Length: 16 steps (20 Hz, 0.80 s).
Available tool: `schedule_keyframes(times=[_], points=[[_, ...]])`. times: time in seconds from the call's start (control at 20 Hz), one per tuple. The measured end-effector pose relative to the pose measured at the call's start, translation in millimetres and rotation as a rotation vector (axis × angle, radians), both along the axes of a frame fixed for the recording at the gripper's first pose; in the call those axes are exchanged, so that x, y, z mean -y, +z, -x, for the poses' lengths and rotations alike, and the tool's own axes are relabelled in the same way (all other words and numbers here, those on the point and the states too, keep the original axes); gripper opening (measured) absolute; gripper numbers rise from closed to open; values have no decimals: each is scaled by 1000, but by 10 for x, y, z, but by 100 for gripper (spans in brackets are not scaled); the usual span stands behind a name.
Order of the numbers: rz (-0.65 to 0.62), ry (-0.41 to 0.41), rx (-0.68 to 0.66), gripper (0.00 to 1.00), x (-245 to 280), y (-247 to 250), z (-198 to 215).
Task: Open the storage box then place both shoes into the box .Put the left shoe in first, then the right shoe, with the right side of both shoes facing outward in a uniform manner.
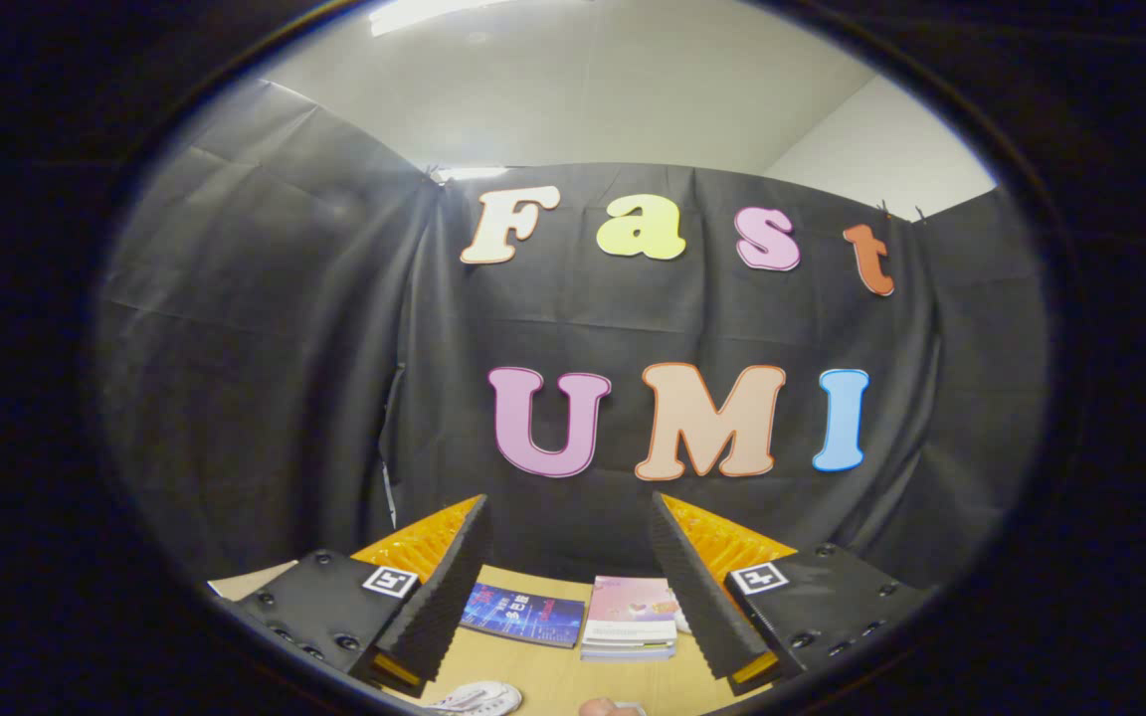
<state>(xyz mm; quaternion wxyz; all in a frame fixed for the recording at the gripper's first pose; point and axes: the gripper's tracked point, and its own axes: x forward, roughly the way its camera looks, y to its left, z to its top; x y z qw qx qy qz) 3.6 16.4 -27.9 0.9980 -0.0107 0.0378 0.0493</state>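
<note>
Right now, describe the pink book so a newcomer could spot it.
On the wooden table below the black cloth wall, look between the open fingers. The pink book tops a small white stack, right of a flat dark blue book; it alone is pink.

The gripper [568,587] hangs open, its fingers [439,587] faced in ribbed matt black padding over glossy orange plastic. Between them, low in the frame, a smooth pale wooden table [553,676] carries a glossy blue booklet [521,614], pink paper books [630,619] and a white cloth shoe [478,698].
</note>
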Motion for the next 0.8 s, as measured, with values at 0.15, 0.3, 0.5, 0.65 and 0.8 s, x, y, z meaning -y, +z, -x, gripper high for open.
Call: schedule_keyframes(times=[0.15,0.3,0.5,0.65,0.8], points=[[-3,20,-1,98,-55,-2,-28],[-8,33,-17,98,-135,-68,-56],[-24,68,-38,98,-297,-165,-70],[-15,86,-56,98,-442,-263,-65],[-30,118,-74,98,-655,-380,-69]])
